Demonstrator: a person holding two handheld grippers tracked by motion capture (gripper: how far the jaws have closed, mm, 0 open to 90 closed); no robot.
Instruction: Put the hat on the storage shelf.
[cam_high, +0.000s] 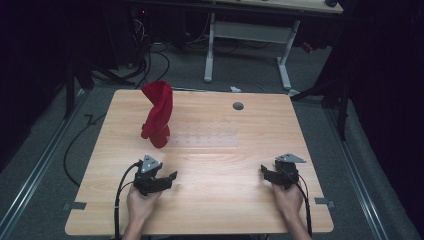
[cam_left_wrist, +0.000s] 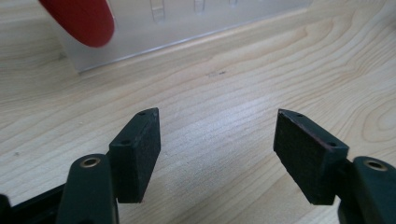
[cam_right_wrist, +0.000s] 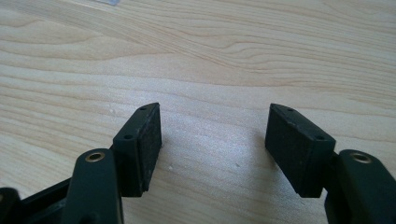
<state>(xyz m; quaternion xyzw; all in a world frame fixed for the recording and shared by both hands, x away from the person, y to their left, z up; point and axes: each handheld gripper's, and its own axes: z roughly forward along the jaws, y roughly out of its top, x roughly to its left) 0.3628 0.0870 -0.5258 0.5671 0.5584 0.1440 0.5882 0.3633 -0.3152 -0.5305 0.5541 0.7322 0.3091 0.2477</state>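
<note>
**benchrat:** The table (cam_high: 210, 200) looks like light wood, or a wood-grain laminate. Smooth, with a soft sheen where the light hits it. The red thing (cam_high: 157, 115) standing on it reads as cloth, soft, matt and folded.

**gripfan:** Agreed. The strip (cam_high: 202, 139) next to it is clear plastic, a bit frosted and glossy. In the left gripper view the left gripper (cam_left_wrist: 217, 156) has matt black plastic jaws whose inner pads (cam_left_wrist: 306, 156) look rough, like foam or rubber. The right gripper (cam_right_wrist: 215, 149) is the same, with brass-looking metal rivets. The grey plate (cam_high: 149, 163) on top looks like dull metal or plastic; can't tell which.
</note>
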